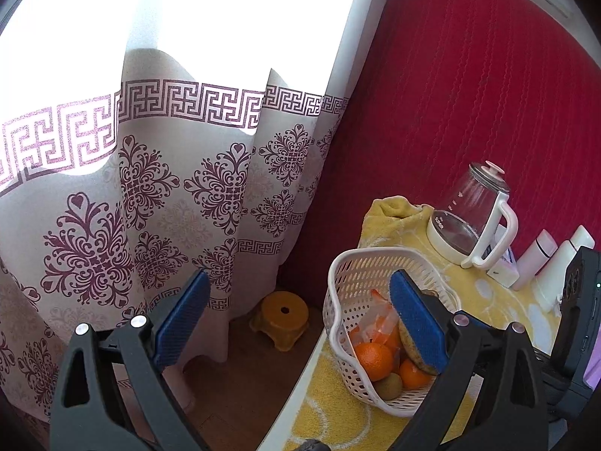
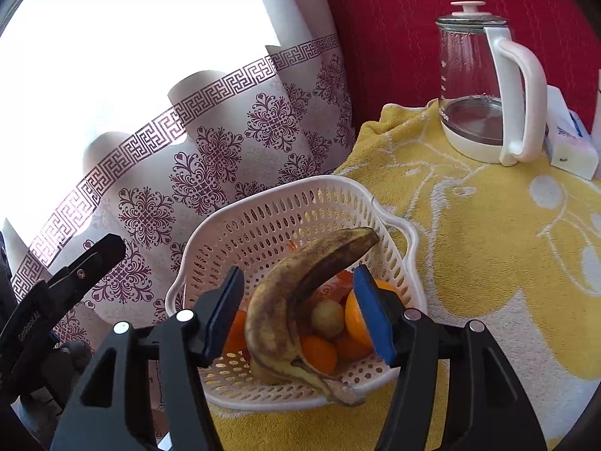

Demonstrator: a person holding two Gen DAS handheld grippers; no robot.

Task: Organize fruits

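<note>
The step in hand is judged to be the release of the banana (image 2: pixel 300 300) into the white perforated basket (image 2: pixel 263 221), which is seen at lower centre of the right wrist view, on the yellow towel (image 2: pixel 488 244). It would be done well if the right gripper (image 2: pixel 298 315) were lifted straight up and clear of the rim, so that the basket is not tipped and the stem, which overhangs the near rim, is not dragged out. Its fingers are spread wide on either side of the banana, with gaps visible. The left gripper (image 1: pixel 300 323), also spread and empty, is held at lower centre of its frame. The banana is long, curved, heavily browned and probably soft, propped on smaller oranges (image 2: pixel 319 353) and a greenish fruit (image 2: pixel 327 317).
</note>
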